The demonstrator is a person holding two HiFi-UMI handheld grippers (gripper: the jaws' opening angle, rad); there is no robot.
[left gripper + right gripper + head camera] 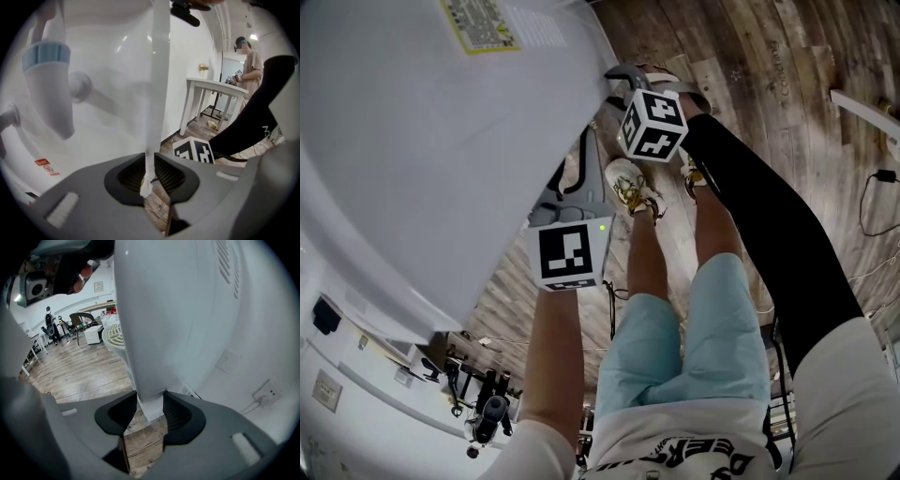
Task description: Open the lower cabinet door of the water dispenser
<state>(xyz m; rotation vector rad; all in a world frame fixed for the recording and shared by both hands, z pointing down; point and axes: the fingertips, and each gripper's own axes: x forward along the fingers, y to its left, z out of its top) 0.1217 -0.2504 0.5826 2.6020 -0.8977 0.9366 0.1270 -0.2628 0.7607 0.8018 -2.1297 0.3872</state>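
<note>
The left hand-held gripper (149,182), the one nearer the person, is clamped on a thin white strip (157,93). It is probably the free edge of the cabinet door, and it runs lengthwise up and away from the jaws. Farther out, the right hand-held gripper (150,409) pinches a thicker white panel (154,324) of the water dispenser (412,141).

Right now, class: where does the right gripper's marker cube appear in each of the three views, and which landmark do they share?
Head view: the right gripper's marker cube is upper centre, at the end of the black sleeve.
Left gripper view: the cube is low, right of centre, beyond the cabinet door edge.
Right gripper view: not in it.
Shared landmark: the wooden floor.
</note>
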